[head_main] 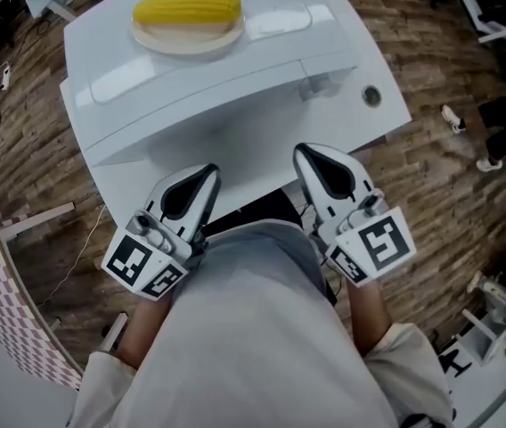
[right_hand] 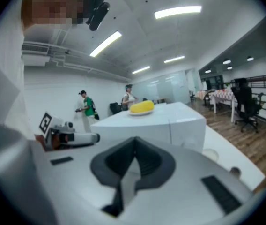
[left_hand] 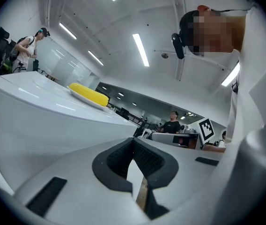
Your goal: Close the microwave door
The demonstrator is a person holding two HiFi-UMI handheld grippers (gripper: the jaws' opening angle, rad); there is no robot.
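Brown plank flooring (head_main: 39,150) surrounds the spot where the person stands, both tools held close against a pale shirt. The left gripper (head_main: 204,175) has its dark pads pressed tip to tip with nothing between them. The right gripper (head_main: 306,157) is likewise closed up and empty. Both point at the white table (head_main: 387,105), just short of its near edge. On the table sits the white microwave (head_main: 226,87); from the right gripper view its front looks flat and flush, with one vertical seam. On top rests a pale plate (head_main: 182,41) carrying a yellow corn cob (head_main: 187,9). Far behind, a person in green (right_hand: 87,108) stands by a wall.
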